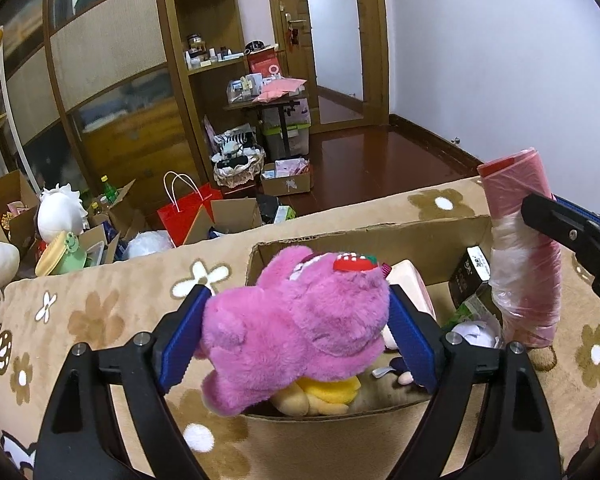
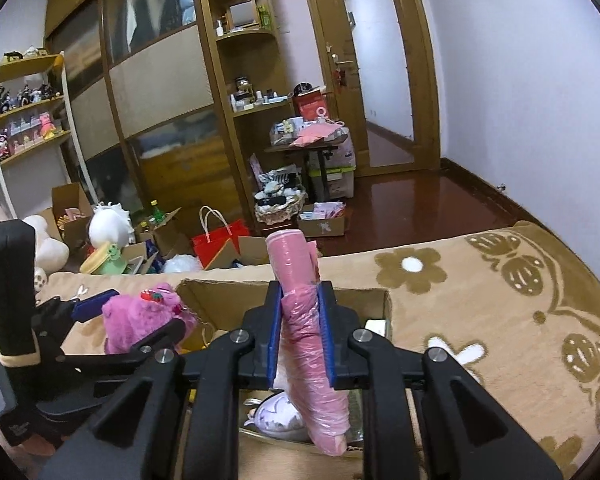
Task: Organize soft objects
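Box interior mostly blocked in left wrist view by pink plush (image 1: 296, 328); only a slice of yellow plush (image 1: 328, 394) visible underneath, shape unclear. Small black package (image 1: 470, 276) in cardboard box (image 1: 380, 236) partly hidden behind pink roll (image 1: 524, 256), label too small to read. Right gripper (image 1: 572, 236) cut off by frame edge there, only one finger seen. In right wrist view, lower end of roll covers part of white plush (image 2: 276, 418); rest blocked by gripper body. Left gripper (image 2: 136, 324) partly cut by left edge. Shelf figurines (image 2: 24, 94) too small to identify. Floor clutter behind bed (image 2: 480, 280) half hidden by bed edge.
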The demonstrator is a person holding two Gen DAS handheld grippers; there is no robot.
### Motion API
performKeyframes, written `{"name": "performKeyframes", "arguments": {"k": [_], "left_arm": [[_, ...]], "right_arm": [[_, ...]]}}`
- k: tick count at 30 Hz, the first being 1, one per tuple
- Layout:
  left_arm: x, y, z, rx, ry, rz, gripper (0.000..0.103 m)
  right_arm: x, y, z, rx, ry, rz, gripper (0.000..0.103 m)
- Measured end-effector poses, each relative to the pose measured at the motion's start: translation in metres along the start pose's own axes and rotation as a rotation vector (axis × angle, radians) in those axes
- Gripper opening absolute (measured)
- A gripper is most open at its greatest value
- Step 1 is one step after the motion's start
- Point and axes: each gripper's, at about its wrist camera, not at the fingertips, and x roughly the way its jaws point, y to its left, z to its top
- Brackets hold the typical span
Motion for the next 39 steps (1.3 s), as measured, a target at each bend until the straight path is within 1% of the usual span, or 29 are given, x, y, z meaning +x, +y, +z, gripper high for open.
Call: {"name": "performKeyframes", "arguments": {"k": [3,6,7,8,9,11,12,13,15,17,19,20,22,24,26,28,30,33,36,39], "left_arm": [[-0.001,0.001,-0.003,-0.006,0.009,-0.017,0.087],[-0.005,0.004,-0.003,-0.008,0.004,-0.011,0.087],[-0.006,0.005,-0.004,-0.008,0.003,-0.007,0.089],[-0.007,0.006,-0.003,-0.01,0.001,-0.002,0.096],[-0.008,0.007,-0.003,-0.014,-0.004,0.003,0.099],[-0.011,0.01,-0.002,-0.022,-0.01,0.011,0.099],[-0.011,0.011,-0.002,-0.022,-0.005,0.012,0.099],[-0.012,0.012,-0.002,-0.022,0.0,0.018,0.099],[-0.014,0.015,-0.004,-0.024,0.006,0.026,0.099],[-0.016,0.017,-0.005,-0.026,0.017,0.023,0.099],[-0.022,0.017,-0.006,-0.015,0.019,0.034,0.099],[-0.026,0.018,-0.007,-0.012,0.017,0.041,0.099],[-0.034,0.02,-0.007,-0.013,0.012,0.043,0.099],[-0.044,0.022,-0.006,-0.017,0.004,0.046,0.1],[-0.054,0.024,-0.006,-0.023,-0.001,0.049,0.102],[-0.066,0.025,-0.008,-0.023,-0.014,0.05,0.102],[-0.077,0.026,-0.01,-0.017,-0.03,0.063,0.103],[-0.093,0.027,-0.011,-0.017,-0.044,0.062,0.103],[-0.111,0.025,-0.011,0.008,-0.076,0.076,0.103],[-0.133,0.023,-0.015,0.029,-0.105,0.077,0.103]], "right_arm": [[0.002,0.002,-0.001,0.004,0.009,0.016,0.022],[0.003,0.005,-0.003,0.001,0.017,0.03,0.023],[0.003,0.006,-0.003,0.0,0.021,0.034,0.023],[0.005,0.007,-0.004,0.006,0.028,0.043,0.023],[0.006,0.006,-0.004,0.016,0.034,0.051,0.023],[0.007,0.004,-0.004,0.036,0.039,0.059,0.024],[0.007,0.004,-0.005,0.038,0.04,0.056,0.03],[0.006,0.003,-0.005,0.036,0.04,0.051,0.038],[0.004,0.003,-0.005,0.041,0.035,0.048,0.045],[0.0,0.002,-0.003,0.053,0.03,0.045,0.047],[-0.005,0.001,-0.001,0.059,0.029,0.035,0.061],[-0.008,0.001,-0.001,0.061,0.027,0.03,0.064],[-0.014,0.002,0.0,0.062,0.03,0.008,0.075],[-0.019,0.002,0.002,0.072,0.049,0.002,0.078],[-0.027,0.001,0.004,0.086,0.054,0.007,0.084],[-0.037,0.003,0.007,0.075,0.039,-0.004,0.097],[-0.048,0.004,0.009,0.068,0.025,-0.006,0.103],[-0.066,0.007,0.012,0.046,0.006,-0.005,0.103],[-0.085,0.01,0.013,0.025,-0.015,-0.013,0.103],[-0.104,0.014,0.013,0.001,-0.035,-0.038,0.103]]}}
